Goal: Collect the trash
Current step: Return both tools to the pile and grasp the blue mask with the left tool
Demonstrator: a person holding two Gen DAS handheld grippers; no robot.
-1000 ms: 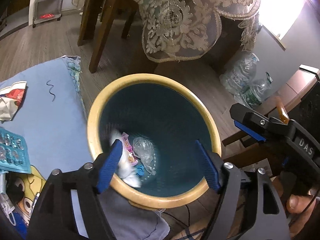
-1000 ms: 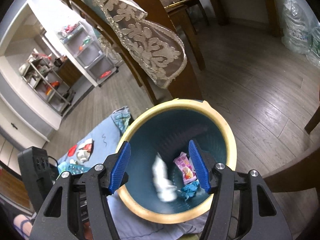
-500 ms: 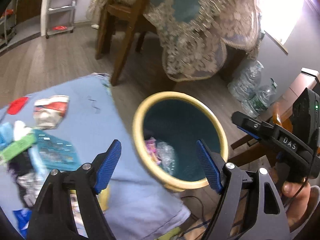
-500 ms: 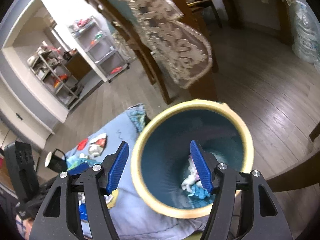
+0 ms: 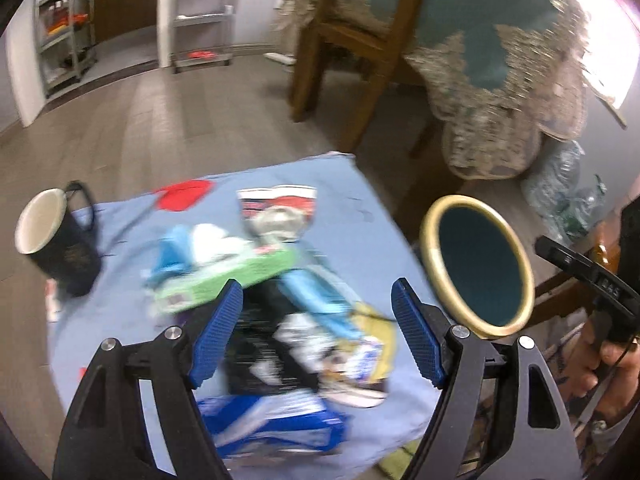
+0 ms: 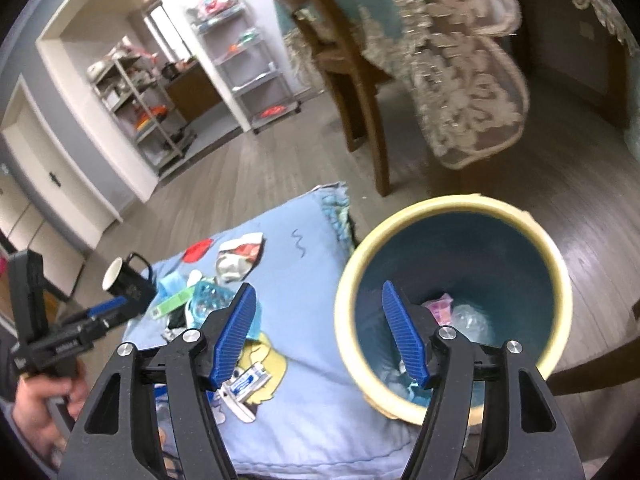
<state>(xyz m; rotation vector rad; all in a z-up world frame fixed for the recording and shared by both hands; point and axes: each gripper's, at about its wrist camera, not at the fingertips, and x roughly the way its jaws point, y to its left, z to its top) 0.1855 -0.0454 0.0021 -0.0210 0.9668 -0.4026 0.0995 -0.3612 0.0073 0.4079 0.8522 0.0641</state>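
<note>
Here the litter lies scattered on a light-blue cloth-covered worktop (image 5: 120,312), directly below and ahead of the left gripper (image 5: 316,332). Its blue-padded jaws stand wide apart and hold nothing. Between and beyond them lie a green flat packet (image 5: 224,276), a black printed wrapper (image 5: 260,344), a blue foil pack (image 5: 272,420) and a red-and-white crumpled wrapper (image 5: 276,208); all are motion-blurred. A black mug with a white interior (image 5: 56,248) stands at the cloth's left edge. The right gripper (image 6: 320,336) is released too; its jaws have just been opening, with nothing between them. Its right finger overlaps the round teal bin with a cream rim (image 6: 556,280), which contains a pink wrapper (image 6: 440,308) and clear plastic.
</note>
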